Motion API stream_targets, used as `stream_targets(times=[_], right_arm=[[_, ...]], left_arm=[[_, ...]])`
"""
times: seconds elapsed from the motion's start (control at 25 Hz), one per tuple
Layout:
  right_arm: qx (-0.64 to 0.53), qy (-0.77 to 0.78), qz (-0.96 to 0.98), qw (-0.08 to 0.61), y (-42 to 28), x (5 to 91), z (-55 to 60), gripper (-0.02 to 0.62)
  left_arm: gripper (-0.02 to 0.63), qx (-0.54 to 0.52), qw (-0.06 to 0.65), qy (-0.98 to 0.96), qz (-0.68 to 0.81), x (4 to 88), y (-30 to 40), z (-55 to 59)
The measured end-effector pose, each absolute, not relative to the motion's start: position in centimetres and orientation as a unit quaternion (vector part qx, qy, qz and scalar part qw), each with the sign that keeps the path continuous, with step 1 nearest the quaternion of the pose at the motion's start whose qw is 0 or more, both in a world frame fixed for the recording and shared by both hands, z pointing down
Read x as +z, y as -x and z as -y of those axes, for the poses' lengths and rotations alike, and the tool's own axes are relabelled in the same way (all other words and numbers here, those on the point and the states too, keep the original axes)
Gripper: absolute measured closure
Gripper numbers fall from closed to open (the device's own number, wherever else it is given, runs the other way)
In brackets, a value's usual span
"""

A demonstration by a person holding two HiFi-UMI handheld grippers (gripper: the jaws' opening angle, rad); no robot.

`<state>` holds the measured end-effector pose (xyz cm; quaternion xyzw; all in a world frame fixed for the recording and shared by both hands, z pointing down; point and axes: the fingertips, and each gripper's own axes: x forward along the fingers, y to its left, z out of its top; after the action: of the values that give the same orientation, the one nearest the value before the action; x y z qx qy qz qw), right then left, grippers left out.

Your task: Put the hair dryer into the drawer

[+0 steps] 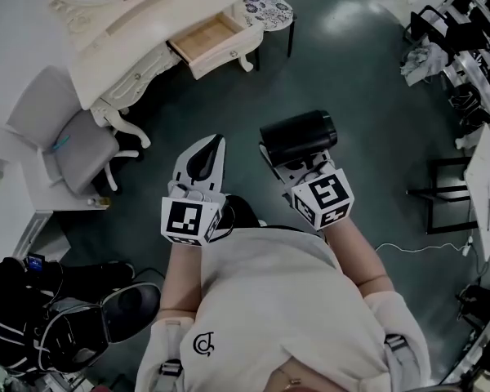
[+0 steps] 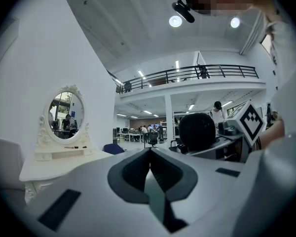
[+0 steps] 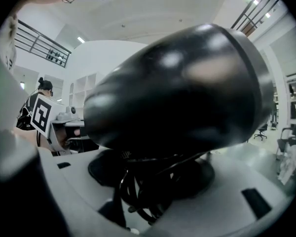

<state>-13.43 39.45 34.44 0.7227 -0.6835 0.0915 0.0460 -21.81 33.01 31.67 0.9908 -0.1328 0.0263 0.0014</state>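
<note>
The black hair dryer [image 1: 299,135] is in the air, well short of the open drawer [image 1: 206,39] and to its lower right in the head view. The right gripper [image 1: 291,160] carries it, jaws standing wide and clenched on the dryer's underpart, with the coiled cord [image 3: 140,191] bunched between them. The step in hand looks like the carry to the drawer. To do it well, I judge that the grip should be firm and the barrel level, so the weight out front does not twist the dryer in the pads. The approach is best made from above the drawer's open front, with the dryer lowered lengthwise into the wooden tray, clear of the front panel. The cord should go in with it and not hang over the edge. The left gripper [image 1: 211,145], straight below the drawer in the head view and likewise well short of it, is clenched on nothing, so it is free to steady the drawer.

Only the head view shows the drawer at all, pulled out of the white bench [image 1: 106,35], with a patterned stool [image 1: 269,8] just beside the drawer and a grey chair [image 1: 82,149] well to its lower left. The left gripper view adds the oval mirror [image 2: 65,113] standing on the bench top, and its own jaws pressed together. The right gripper view is nearly filled by the dryer's barrel, yet it alone shows the cord tangled under it
</note>
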Motion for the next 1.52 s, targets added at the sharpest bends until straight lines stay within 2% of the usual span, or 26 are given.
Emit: stream_targets(times=[0.44, 1.04, 1.52], right_arm=[[0.119, -0.718, 0.684, 0.051, 8.3, 36.8, -30.9, 0.341], [0.117, -0.721, 0.681, 0.056, -3.5, 35.9, -8.4, 0.341], [0.130, -0.633, 0.758, 0.089, -9.7, 38.9, 3.2, 0.341]], left_arm=[[0.593, 0.034, 0.016, -0.990, 0.135, 33.2, 16.6, -23.6], [0.593, 0.030, 0.007, -0.990, 0.140, 31.8, 5.8, -0.6], [0.593, 0.053, 0.030, -0.966, 0.251, 34.9, 1.6, 8.8]])
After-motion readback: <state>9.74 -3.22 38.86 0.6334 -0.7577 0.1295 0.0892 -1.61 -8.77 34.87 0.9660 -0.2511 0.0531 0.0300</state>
